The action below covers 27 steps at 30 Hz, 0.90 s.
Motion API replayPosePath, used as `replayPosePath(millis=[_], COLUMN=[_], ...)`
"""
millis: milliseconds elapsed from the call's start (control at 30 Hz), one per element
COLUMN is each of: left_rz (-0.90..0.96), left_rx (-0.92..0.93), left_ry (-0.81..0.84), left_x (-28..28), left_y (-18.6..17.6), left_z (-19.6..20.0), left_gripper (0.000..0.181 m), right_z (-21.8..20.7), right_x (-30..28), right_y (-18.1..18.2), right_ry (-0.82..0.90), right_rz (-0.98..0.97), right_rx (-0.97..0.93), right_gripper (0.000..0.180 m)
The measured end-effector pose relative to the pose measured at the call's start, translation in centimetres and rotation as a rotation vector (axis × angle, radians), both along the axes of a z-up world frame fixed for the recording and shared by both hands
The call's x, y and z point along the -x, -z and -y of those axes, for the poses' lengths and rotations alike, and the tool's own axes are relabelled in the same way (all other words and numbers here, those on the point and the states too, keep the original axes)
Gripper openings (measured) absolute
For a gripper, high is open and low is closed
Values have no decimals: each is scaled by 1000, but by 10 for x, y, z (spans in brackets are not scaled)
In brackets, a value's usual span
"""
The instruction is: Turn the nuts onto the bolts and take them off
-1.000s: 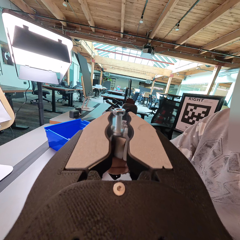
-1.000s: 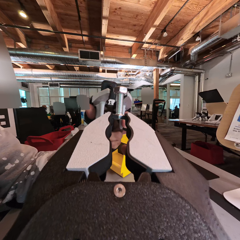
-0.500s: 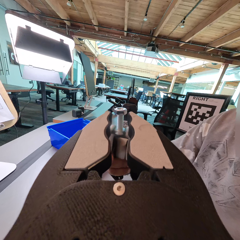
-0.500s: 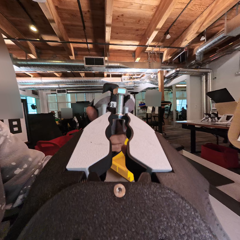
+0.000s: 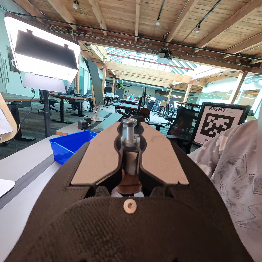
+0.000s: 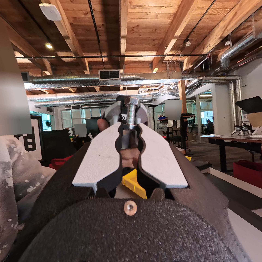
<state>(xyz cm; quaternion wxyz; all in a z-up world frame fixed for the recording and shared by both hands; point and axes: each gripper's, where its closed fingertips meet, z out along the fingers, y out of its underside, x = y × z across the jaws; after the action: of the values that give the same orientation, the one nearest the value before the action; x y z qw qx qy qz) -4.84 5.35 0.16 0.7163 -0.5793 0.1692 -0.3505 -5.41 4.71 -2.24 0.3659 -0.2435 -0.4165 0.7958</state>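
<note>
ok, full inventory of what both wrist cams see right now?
bolt: 1, silver, upright with head up, between the two facing grippers
nut: 1, silver, on the bolt's shank
blue bin: 1, on the table, left of the left gripper
yellow bin: 1, on the table below the right gripper
table: 1, grey with a dark stripe
light panel: 1, white, on a stand at left
framed sign: 1, black-and-white pattern, at right
red container: 1, on the floor at far right
sleeve: 1, pale patterned
left gripper: closed on the bolt
right gripper: closed on the nut
</note>
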Motion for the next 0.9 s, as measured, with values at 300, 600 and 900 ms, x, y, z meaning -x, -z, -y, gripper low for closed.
replayPosePath(millis=[300, 600, 900], left_rz=[31, 8, -1], left_rx=[52, 58, 47], left_ry=[-89, -21, -7], left_x=[21, 0, -1], left_y=[7, 1, -1], left_z=[-10, -3, 2], left_gripper=[16, 22, 25], right_z=[8, 4, 4], right_x=[-13, -5, -7], right_y=[-10, -4, -4], right_ry=[-78, -40, -41], right_rz=[-55, -23, -17], right_rx=[11, 21, 10], right_gripper=[18, 18, 18])
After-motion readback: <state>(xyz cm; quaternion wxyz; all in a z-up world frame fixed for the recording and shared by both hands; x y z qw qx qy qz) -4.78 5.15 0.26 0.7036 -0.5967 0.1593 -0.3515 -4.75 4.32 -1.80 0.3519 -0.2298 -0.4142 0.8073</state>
